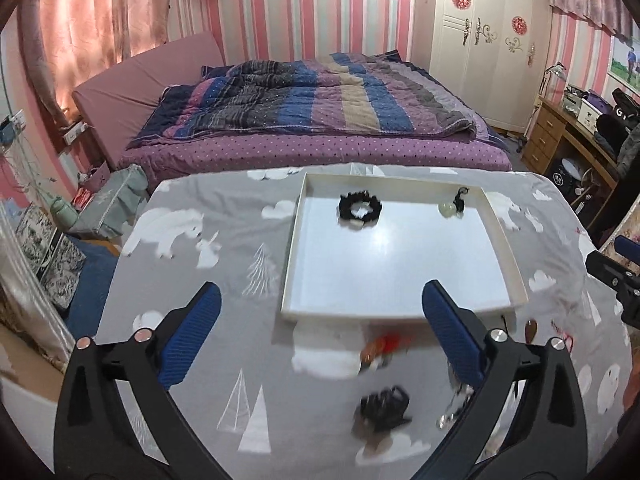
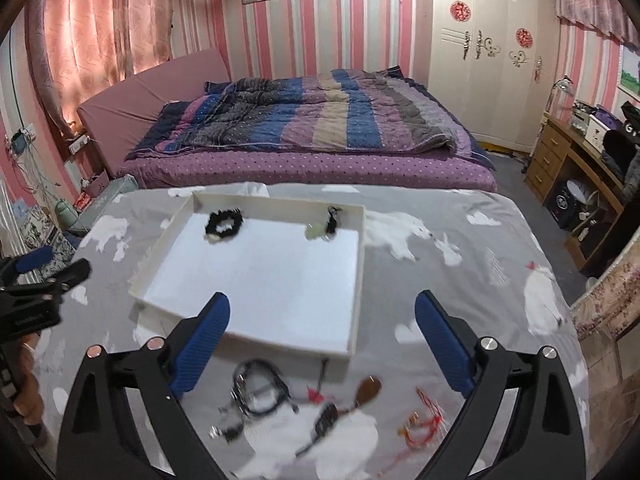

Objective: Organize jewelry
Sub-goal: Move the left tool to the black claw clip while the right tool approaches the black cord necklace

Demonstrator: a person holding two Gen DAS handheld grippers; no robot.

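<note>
Jewelry lies in 2 places on the bench, which is covered with a grey cloth [image 1: 192, 216] printed with white bears and trees. A white tray [image 1: 294, 240] holds a black beaded bracelet [image 1: 360, 207] near its far left corner and a pale round pendant on a black cord [image 1: 454, 205] near its far right corner, the 2 well apart. Loose pieces sit on the cloth in front of the tray: a black tangled piece [image 1: 384, 404], an orange-red piece [image 1: 386, 346], a dark corded necklace [image 2: 260, 384], a brown oval pendant [image 2: 366, 388] and a red string piece [image 2: 424, 420]. My left claw [image 1: 320, 332] stands spread wide with nothing between its blue pads. My right claw [image 2: 320, 340] is likewise apart and holds nothing.
</note>
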